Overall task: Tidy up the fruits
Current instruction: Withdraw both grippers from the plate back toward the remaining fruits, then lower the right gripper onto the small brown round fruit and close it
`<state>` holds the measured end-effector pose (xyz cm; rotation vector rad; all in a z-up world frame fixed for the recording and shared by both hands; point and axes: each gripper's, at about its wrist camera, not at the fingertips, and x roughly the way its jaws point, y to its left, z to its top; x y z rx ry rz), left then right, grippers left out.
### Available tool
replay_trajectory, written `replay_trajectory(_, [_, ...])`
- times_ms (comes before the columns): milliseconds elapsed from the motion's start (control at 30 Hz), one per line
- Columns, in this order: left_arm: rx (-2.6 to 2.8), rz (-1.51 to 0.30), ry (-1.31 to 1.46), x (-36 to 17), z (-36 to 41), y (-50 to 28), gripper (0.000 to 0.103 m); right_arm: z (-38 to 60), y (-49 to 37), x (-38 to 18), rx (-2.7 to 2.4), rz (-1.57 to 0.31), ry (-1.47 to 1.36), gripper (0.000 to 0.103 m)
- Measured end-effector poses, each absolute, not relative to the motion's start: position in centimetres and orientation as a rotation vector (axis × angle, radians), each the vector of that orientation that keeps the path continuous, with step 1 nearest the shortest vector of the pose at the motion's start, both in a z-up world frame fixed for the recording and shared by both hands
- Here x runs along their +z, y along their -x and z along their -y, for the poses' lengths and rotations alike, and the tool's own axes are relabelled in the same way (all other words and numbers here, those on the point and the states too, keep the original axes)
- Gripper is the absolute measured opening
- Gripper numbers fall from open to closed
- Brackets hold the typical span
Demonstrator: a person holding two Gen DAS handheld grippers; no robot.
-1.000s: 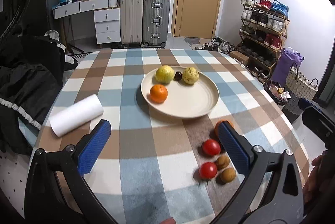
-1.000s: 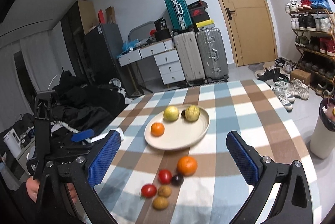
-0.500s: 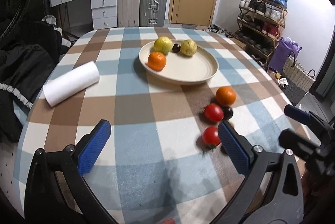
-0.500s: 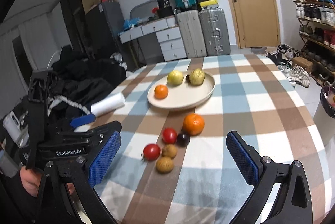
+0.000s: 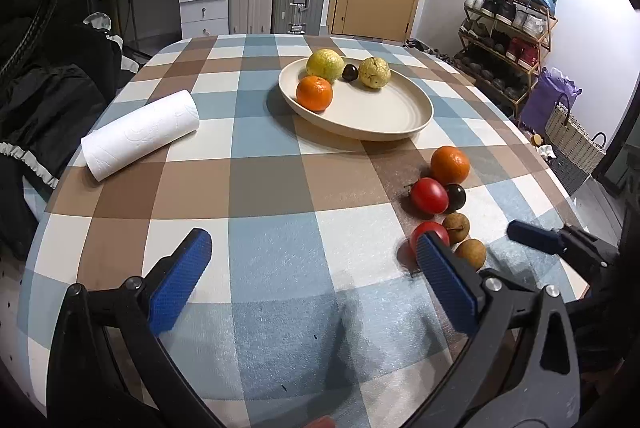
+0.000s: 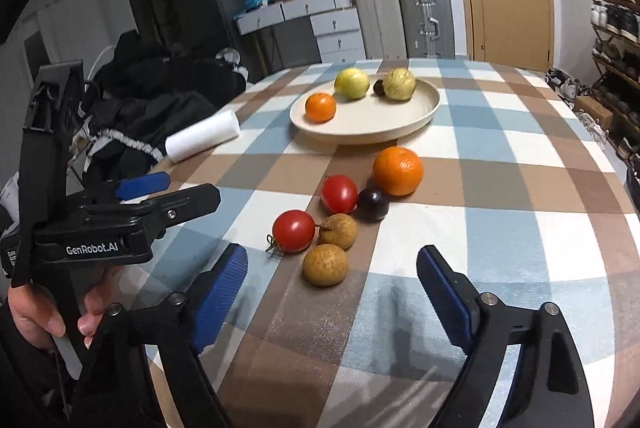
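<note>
A beige plate (image 5: pixel 384 116) (image 6: pixel 404 124) holds an orange (image 5: pixel 314 93), two yellow-green fruits and a small dark fruit. On the checked cloth lies a loose cluster: an orange (image 6: pixel 398 171) (image 5: pixel 449 165), two red tomatoes (image 6: pixel 339 193) (image 6: pixel 293 230), a dark plum (image 6: pixel 373 204) and two brown longans (image 6: pixel 338 230) (image 6: pixel 324 265). My right gripper (image 6: pixel 332 280) is open and empty, just short of the nearest longan. My left gripper (image 5: pixel 312 268) is open and empty, low over the cloth left of the cluster; its right pad hides part of one tomato (image 5: pixel 428 230).
A white paper towel roll (image 5: pixel 140 134) lies at the table's left. Dark clothing is piled beyond the left edge. Suitcases, drawers and a door stand behind; a shoe rack and baskets are on the right. The left gripper's body shows in the right wrist view (image 6: pixel 100 228).
Both grippers have come down and closer to the table; the fruit cluster looks larger and nearer in both views. Both stay open. No fruit has moved.
</note>
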<state>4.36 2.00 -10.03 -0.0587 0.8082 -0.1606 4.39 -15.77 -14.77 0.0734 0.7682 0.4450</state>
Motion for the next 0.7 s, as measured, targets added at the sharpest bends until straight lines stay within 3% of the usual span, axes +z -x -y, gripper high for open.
replay_trajectory(267, [-0.165,-0.801,0.064,-10.0,-2.2,-4.4,0.102,15.1,-5.8,-15.8,0.453,-0.851,-0.073,0.058])
replay_trajectory(333, [-0.167,-0.801,0.067,-10.0,-2.2,-4.3,0.102,15.0,-5.9,-15.9,0.449,-0.853,-0.073,0.057])
replay_trajectory(533, [-0.172,-0.802,0.068,-10.0,-2.2,-4.5,0.102,14.6,-6.4,-16.3,0.460,-0.881,-0.069,0.030])
replay_trajectory(700, [-0.195,-0.801,0.067,-9.8,-2.1,-4.7,0.102,15.3,-6.2,-16.2,0.464,-0.867,-0.107,0.028])
